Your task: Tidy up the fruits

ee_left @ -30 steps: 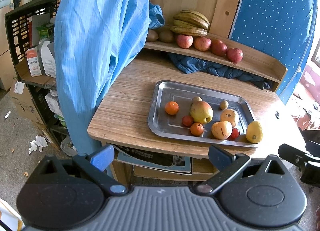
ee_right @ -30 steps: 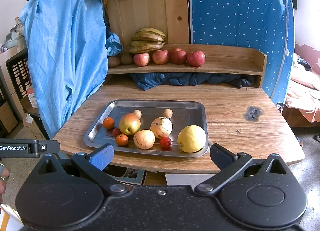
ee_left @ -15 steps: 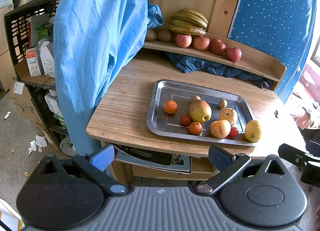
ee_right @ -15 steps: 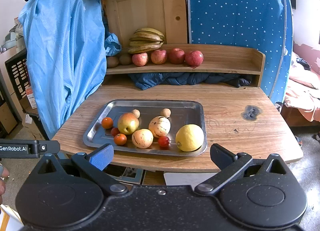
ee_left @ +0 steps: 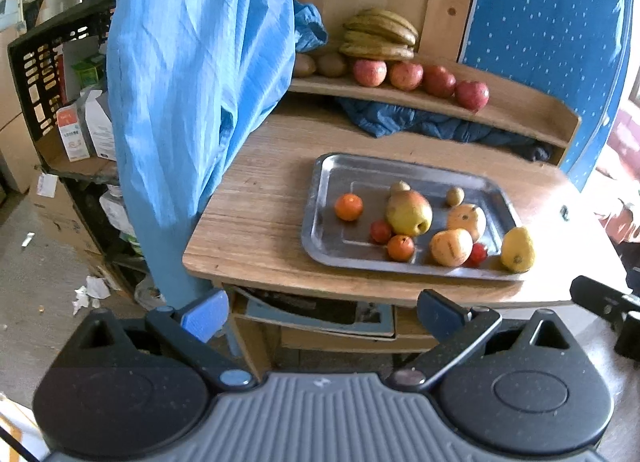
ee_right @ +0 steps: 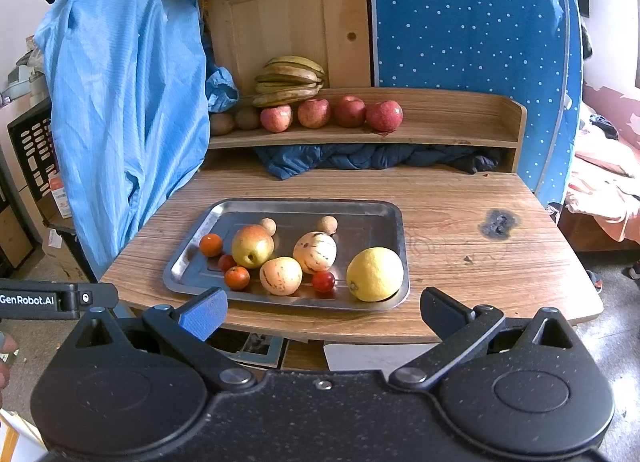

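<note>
Left gripper [ee_left: 322, 310]: we hold it short of the table's near edge, fingers spread wide with nothing between them.
Right gripper [ee_right: 322, 308]: we hold it just off the near edge too, fingers wide apart and empty, facing the tray.
Table [ee_right: 460, 221]: wooden top with a dark burn mark [ee_right: 498, 223] to the right of the tray.
Metal tray [ee_right: 384, 213]: it lies flat near the table's front edge and carries all the loose fruit.
Lemon [ee_right: 375, 274]: we see it in the tray's near right corner, against the rim.
Small red fruit [ee_right: 323, 281]: just left of the lemon, beside the two pale striped melons [ee_right: 315, 252].
Yellow-red apple [ee_right: 253, 246]: mid-tray, with a small orange [ee_right: 237, 278] in front of it and another small orange [ee_right: 211, 245] to its left.
Two small brown fruits [ee_right: 327, 224]: at the back of the tray.
Dark blue cloth [ee_right: 360, 157]: bundled under the shelf at the back of the table.
Shelf [ee_right: 452, 113]: we see four red apples [ee_right: 350, 111] in a row, two kiwis [ee_right: 234, 119] to their left and bananas [ee_right: 290, 79] stacked behind.
Light blue garment [ee_right: 124, 109]: hangs at the table's left side.
</note>
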A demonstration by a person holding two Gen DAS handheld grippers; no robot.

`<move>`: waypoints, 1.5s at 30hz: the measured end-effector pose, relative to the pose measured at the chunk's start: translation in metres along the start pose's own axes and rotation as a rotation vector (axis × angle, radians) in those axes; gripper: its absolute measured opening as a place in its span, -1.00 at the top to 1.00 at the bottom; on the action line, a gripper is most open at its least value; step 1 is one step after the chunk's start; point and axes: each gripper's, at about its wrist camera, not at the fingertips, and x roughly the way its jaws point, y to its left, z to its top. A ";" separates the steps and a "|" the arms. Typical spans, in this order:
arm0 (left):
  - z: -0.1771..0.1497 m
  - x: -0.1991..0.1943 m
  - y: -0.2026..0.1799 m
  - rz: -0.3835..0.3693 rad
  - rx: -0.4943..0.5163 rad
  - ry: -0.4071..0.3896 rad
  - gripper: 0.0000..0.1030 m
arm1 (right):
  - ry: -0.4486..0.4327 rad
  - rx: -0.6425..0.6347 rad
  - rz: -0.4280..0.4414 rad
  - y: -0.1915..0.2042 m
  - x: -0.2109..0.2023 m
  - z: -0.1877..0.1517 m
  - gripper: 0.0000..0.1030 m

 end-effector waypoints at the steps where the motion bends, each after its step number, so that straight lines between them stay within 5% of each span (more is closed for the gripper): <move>1: -0.001 0.000 0.000 0.008 0.000 0.002 -0.99 | 0.000 0.000 0.000 0.000 0.000 0.000 -0.99; 11: 0.003 0.003 0.002 0.044 0.022 0.009 -0.99 | 0.007 -0.005 -0.001 0.001 0.002 -0.001 -0.99; 45: -0.001 -0.004 0.004 -0.007 0.035 0.005 -0.99 | 0.011 -0.014 0.007 0.002 -0.002 -0.003 -0.99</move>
